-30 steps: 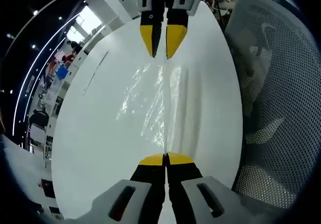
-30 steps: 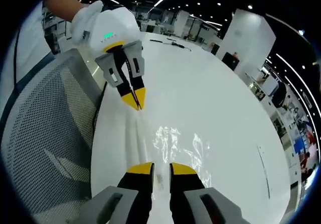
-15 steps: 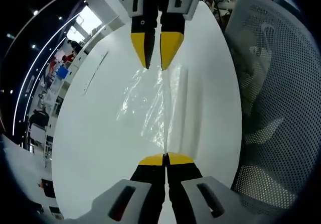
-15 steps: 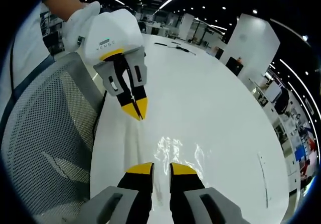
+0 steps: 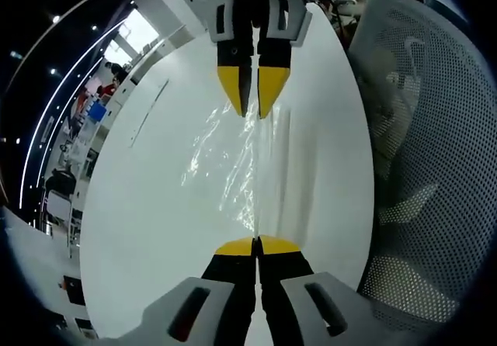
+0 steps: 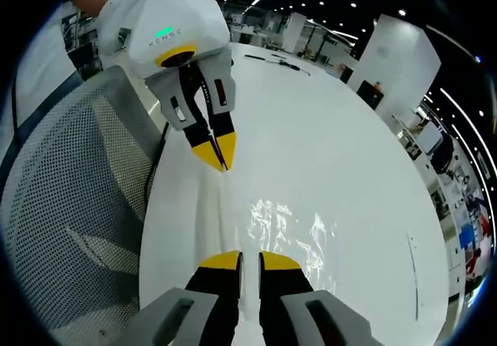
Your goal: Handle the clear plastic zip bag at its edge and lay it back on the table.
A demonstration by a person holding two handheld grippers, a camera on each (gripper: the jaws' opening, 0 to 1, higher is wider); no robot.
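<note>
The clear plastic zip bag (image 5: 230, 158) lies crinkled and flat on the white table (image 5: 155, 206). Its thicker edge strip runs straight between the two grippers. My left gripper (image 5: 256, 244) is shut on the near end of that strip, yellow tips touching. From the right gripper view, the left gripper (image 6: 217, 153) pinches the bag's (image 6: 289, 223) far edge, low over the table. My right gripper (image 6: 249, 260) stands over the opposite end of the strip with a narrow gap between its jaws. In the left gripper view the right gripper (image 5: 253, 104) points down at the bag's far end.
A grey mesh office chair (image 5: 423, 136) stands close along the table's edge, on the left (image 6: 70, 206) in the right gripper view. A dark cable (image 6: 272, 60) lies far off on the table, and a thin dark strip (image 6: 412, 262) lies to the right. An open office hall lies beyond.
The right gripper has come closer along the bag's edge strip toward the left gripper, and its jaws have narrowed a little. The left gripper has kept its hold.
</note>
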